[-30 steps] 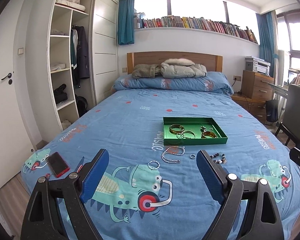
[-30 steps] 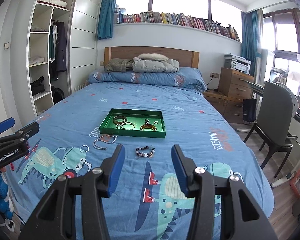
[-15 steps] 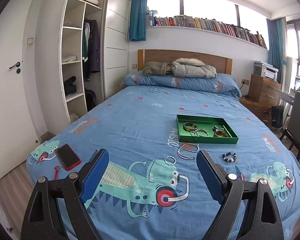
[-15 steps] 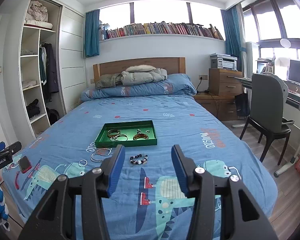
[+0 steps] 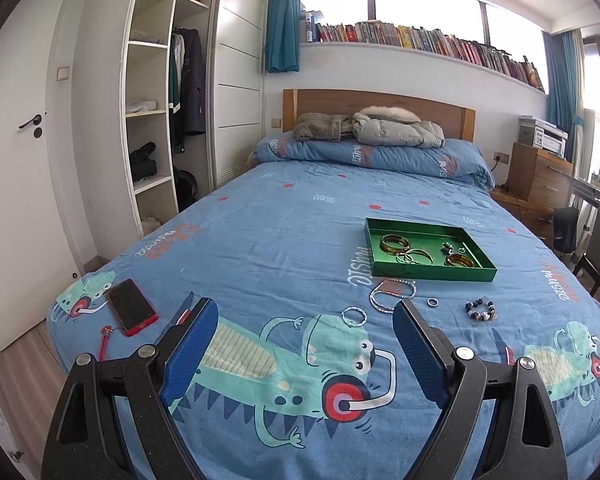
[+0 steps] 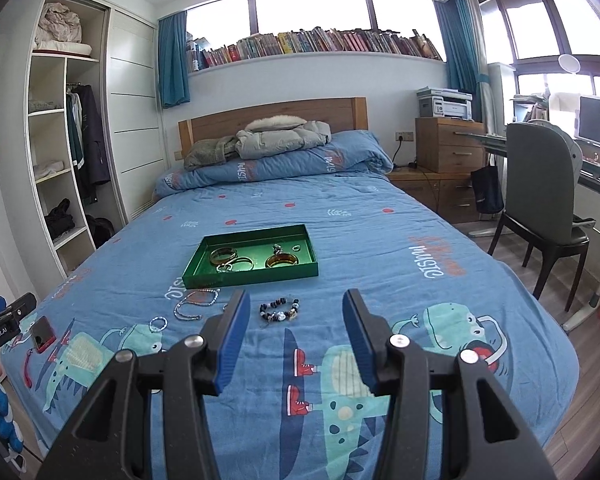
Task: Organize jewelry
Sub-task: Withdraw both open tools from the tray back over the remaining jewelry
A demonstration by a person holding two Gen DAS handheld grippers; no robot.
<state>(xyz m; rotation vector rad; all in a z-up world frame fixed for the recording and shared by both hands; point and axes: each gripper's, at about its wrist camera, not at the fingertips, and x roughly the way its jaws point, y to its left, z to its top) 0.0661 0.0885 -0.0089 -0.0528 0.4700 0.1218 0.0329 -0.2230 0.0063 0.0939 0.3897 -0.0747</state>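
I'm lining up for a pickup. My right claw (image 6: 295, 312), jaws parted and empty, points at the bead bracelet (image 6: 280, 310) just ahead; the left claw (image 5: 305, 320) gapes wide, empty, near the small silver bracelet (image 5: 353, 316). Next I must lower, pinch, and carry to the green tray (image 6: 204, 273) beyond.

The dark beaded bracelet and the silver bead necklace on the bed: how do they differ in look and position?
The dark beaded bracelet has chunky dark and white beads in a small tight loop; the silver bead necklace is a thin strand of fine beads in wide loose loops. The bracelet lies ahead of the open right gripper; the necklace lies off to its left, nearer the green tray's corner. Both rest on the blue bedspread, outside the tray.
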